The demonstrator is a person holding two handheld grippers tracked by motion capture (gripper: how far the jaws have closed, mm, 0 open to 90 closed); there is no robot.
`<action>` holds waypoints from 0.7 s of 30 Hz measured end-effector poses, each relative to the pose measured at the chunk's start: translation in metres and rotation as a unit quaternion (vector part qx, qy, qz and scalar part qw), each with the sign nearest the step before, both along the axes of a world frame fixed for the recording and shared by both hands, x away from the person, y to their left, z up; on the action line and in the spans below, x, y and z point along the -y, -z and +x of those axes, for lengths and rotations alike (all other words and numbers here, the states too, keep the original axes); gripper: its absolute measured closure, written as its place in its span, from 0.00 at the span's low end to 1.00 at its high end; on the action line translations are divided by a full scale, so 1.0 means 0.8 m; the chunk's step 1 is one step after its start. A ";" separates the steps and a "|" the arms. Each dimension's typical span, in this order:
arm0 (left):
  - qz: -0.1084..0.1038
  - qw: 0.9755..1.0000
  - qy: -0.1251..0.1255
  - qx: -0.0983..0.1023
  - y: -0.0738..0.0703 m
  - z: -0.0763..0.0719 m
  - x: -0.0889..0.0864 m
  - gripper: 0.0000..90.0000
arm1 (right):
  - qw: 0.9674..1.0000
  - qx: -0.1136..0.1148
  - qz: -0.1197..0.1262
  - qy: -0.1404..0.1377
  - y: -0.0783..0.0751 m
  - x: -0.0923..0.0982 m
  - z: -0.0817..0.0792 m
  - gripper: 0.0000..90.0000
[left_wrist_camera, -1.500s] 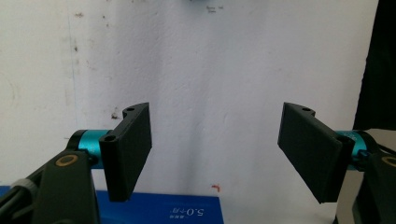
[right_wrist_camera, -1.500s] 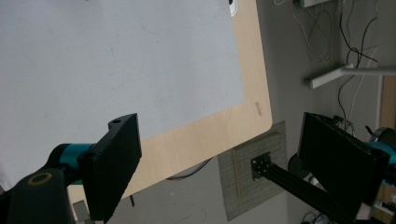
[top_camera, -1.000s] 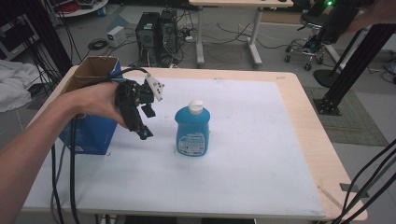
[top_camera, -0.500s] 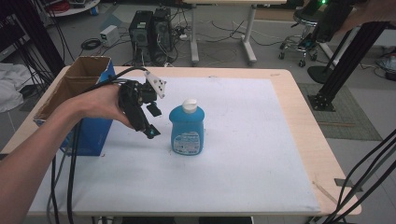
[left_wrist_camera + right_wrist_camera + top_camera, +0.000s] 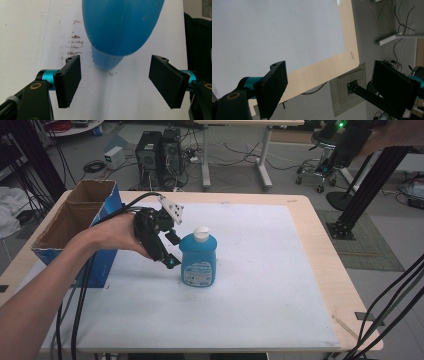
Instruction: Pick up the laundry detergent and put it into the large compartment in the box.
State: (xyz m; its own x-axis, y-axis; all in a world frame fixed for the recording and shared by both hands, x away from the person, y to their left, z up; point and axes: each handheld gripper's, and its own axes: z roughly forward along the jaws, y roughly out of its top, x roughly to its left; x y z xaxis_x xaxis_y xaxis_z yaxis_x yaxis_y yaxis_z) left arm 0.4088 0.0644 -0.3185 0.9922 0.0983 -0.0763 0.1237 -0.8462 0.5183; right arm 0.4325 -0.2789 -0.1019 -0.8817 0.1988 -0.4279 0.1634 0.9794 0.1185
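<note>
Soap bottle [image 5: 198, 257], blue with a white cap, stands upright near the middle of the frame in the high view, on the white mat [image 5: 250, 285] that covers the table [image 5: 320, 250]. Left gripper [image 5: 170, 251] sits just to the bottle's left, held by a hand [image 5: 112, 232] reaching in from the lower left, and its jaws stand spread with nothing pinched; in the left gripper view the bottle [image 5: 120, 27] fills the top centre, ahead of the gap and touching neither pad. Right gripper [image 5: 329, 87] in its own view hangs with jaws spread and empty over the table's edge [image 5: 322, 72], while a blue cardboard box [image 5: 75, 230] stands at the left of the high view.
</note>
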 end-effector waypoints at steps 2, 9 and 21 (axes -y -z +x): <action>-0.008 1.000 -0.002 -0.001 0.002 0.001 0.002 0.29 | 1.000 0.000 -0.001 0.001 0.000 0.000 0.000 0.14; -0.031 1.000 0.001 -0.001 0.007 0.002 0.014 0.29 | 1.000 -0.001 -0.002 0.004 0.001 0.000 0.001 0.14; -0.041 0.999 0.015 -0.002 0.010 0.002 0.032 0.29 | 1.000 -0.003 -0.011 0.008 0.003 0.001 0.000 0.14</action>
